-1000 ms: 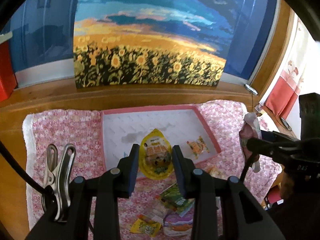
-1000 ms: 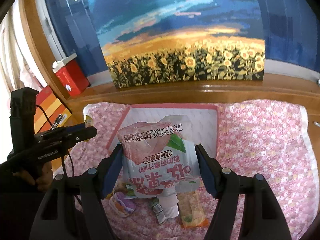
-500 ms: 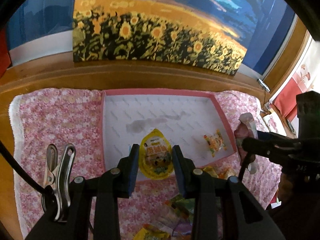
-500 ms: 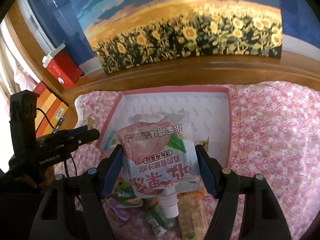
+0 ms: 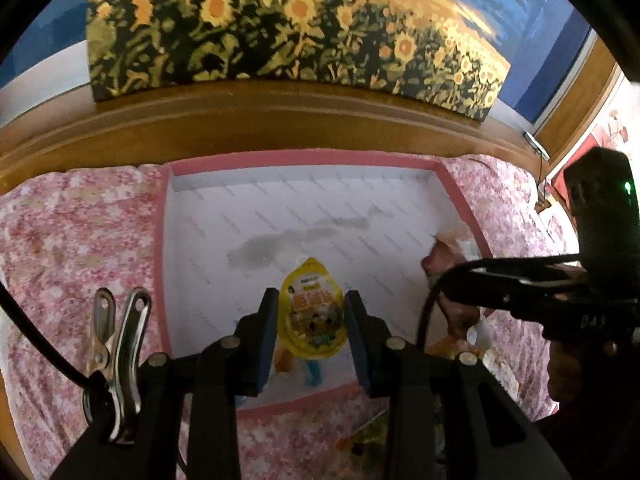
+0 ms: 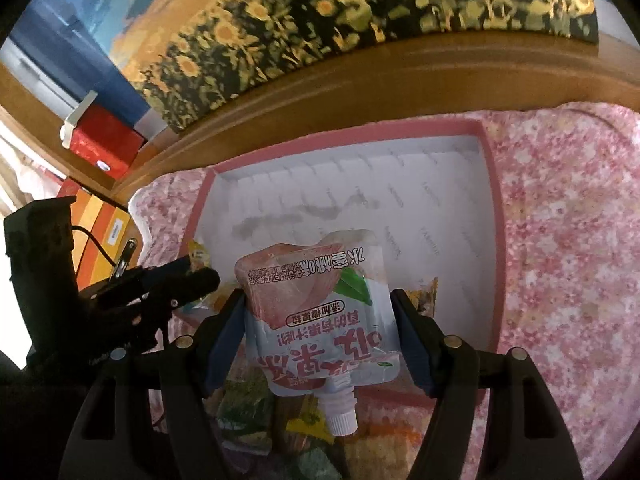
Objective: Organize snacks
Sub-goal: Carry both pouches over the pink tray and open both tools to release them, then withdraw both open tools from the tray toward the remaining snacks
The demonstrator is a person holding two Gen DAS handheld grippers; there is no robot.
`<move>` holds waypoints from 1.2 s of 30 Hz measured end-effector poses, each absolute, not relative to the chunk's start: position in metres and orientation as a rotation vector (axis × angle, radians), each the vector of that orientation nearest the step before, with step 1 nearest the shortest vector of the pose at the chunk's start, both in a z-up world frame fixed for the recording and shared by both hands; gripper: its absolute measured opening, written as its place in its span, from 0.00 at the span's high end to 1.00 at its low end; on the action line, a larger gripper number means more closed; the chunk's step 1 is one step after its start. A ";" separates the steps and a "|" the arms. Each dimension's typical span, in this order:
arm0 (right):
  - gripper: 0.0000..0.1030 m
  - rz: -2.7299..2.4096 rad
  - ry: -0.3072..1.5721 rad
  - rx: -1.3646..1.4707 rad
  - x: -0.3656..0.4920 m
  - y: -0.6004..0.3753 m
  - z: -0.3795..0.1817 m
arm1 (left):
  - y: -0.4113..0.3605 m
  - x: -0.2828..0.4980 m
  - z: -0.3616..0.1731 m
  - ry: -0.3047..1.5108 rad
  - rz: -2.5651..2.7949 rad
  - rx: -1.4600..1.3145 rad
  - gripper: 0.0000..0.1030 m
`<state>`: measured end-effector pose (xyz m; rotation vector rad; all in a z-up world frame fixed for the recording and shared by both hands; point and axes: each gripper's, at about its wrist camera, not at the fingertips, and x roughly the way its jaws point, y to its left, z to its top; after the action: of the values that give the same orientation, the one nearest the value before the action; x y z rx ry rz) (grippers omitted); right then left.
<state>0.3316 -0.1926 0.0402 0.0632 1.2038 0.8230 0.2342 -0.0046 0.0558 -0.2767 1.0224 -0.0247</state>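
Note:
My left gripper (image 5: 311,300) is shut on a small yellow pouch (image 5: 313,314) and hangs over the near half of the white tray with a pink rim (image 5: 300,158). My right gripper (image 6: 318,298) is shut on a pink peach drink pouch (image 6: 320,304), whose white spout points back at the camera. It hangs over the tray (image 6: 491,200) near its front edge. In the right wrist view the left gripper (image 6: 192,278) comes in from the left with the yellow pouch (image 6: 198,256). An orange snack packet (image 6: 427,296) lies in the tray.
The tray rests on a pink flowered cloth (image 5: 80,232) against a wooden ledge (image 5: 280,116) that carries a sunflower picture (image 5: 280,28). Several loose snack packets (image 6: 248,412) lie on the cloth in front of the tray. A red box (image 6: 104,144) stands at the far left.
Both grippers have moved forward and down over the tray, which now fills more of each view. Each still holds its pouch.

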 end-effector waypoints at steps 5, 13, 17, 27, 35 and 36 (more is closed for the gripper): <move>0.27 0.826 1.186 0.047 0.337 -0.186 0.038 | -0.006 0.241 0.049 1.044 -0.016 -0.284 0.63; 0.17 0.816 1.144 -0.027 0.332 -0.177 0.043 | 0.002 0.238 0.054 1.031 0.042 -0.306 0.40; 0.16 0.815 1.100 -0.036 0.320 -0.183 0.059 | 0.001 0.228 0.068 1.005 0.056 -0.287 0.40; 0.16 0.822 0.958 -0.072 0.277 -0.199 0.109 | -0.021 0.193 0.112 0.898 0.065 -0.201 0.37; 0.16 0.776 0.850 -0.111 0.241 -0.220 0.138 | -0.034 0.166 0.124 0.861 0.078 -0.172 0.37; 0.16 0.771 0.839 -0.116 0.236 -0.222 0.140 | -0.036 0.163 0.127 0.852 0.078 -0.166 0.37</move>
<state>0.2360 -0.2219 0.1401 -0.1155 0.8392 0.7712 0.1633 -0.0357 0.1273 -0.1665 0.8516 0.0780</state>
